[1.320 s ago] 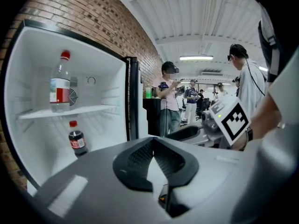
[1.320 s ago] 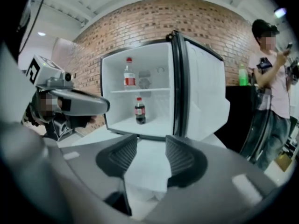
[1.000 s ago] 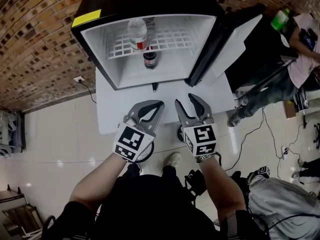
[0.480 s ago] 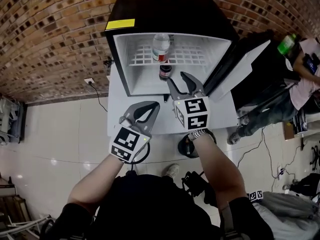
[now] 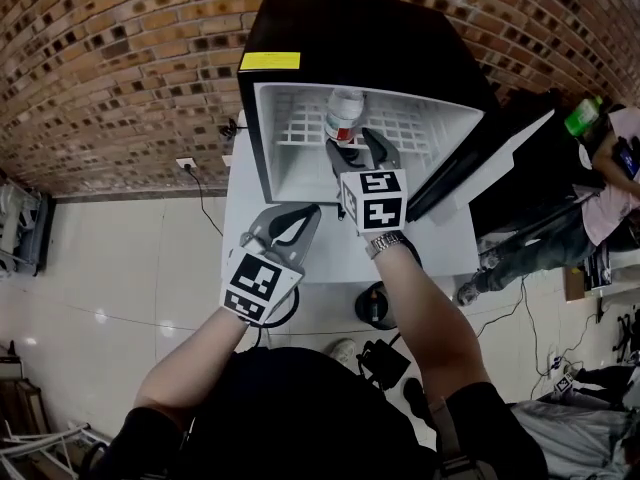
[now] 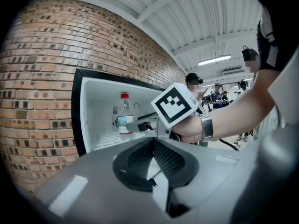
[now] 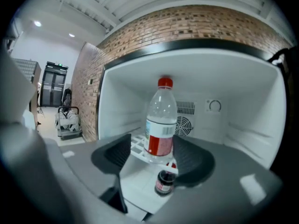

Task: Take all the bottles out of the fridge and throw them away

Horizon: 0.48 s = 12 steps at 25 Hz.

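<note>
A small black fridge (image 5: 370,38) stands open with its white inside showing. A clear bottle (image 5: 345,118) (image 7: 160,120) with a red cap and red label stands on the wire shelf. Below it is a small dark bottle (image 7: 164,181), upright on the fridge floor. My right gripper (image 5: 352,146) (image 7: 152,146) is at the fridge mouth. Its jaws have just been opening and frame the clear bottle without touching it. My left gripper (image 5: 300,218) (image 6: 153,141) hangs back in front of the fridge, shut on nothing.
The fridge door (image 5: 490,158) hangs open to the right. The fridge sits on a white platform (image 5: 440,253). A seated person (image 5: 600,158) with a green bottle (image 5: 585,116) is at far right. A brick wall (image 5: 120,68) runs behind. Cables and a black round object (image 5: 378,306) lie on the floor.
My right gripper has gone forward from beside the left one to the fridge opening, and its jaws stand wider. My left gripper has moved forward a little, still shut.
</note>
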Each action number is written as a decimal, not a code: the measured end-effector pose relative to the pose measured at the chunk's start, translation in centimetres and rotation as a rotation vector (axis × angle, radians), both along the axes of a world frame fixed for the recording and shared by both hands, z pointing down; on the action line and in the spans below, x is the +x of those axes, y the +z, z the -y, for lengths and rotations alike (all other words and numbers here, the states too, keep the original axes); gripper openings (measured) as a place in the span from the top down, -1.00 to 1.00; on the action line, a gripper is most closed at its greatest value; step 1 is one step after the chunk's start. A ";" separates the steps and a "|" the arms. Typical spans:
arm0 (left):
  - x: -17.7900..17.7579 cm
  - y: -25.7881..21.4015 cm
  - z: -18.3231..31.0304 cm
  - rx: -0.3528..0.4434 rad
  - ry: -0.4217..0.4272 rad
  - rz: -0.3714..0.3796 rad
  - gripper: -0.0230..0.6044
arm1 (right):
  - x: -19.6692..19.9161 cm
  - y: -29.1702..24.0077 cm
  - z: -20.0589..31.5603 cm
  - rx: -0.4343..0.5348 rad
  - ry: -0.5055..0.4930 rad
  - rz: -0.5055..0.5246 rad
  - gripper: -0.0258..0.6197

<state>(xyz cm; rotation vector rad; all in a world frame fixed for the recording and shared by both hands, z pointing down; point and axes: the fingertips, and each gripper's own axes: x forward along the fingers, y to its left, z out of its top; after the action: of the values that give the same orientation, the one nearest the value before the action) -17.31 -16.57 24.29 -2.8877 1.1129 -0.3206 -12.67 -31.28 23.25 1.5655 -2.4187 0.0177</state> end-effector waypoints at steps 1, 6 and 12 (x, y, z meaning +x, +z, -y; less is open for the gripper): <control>-0.2 0.0 0.3 0.000 -0.003 0.000 0.92 | -0.1 0.1 0.5 -0.006 0.004 0.003 0.05; -0.9 0.3 1.4 -0.006 -0.016 0.000 0.92 | -0.2 0.3 3.2 -0.016 0.019 0.012 -0.05; -2.1 0.8 2.4 -0.020 -0.035 0.006 0.92 | -0.5 -0.3 5.8 -0.009 0.021 0.013 -0.05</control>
<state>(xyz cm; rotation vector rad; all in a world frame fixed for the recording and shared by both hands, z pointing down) -19.38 -18.92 25.12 -2.8854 1.1673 -0.3440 -13.19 -37.05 22.97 1.5914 -2.4090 0.0437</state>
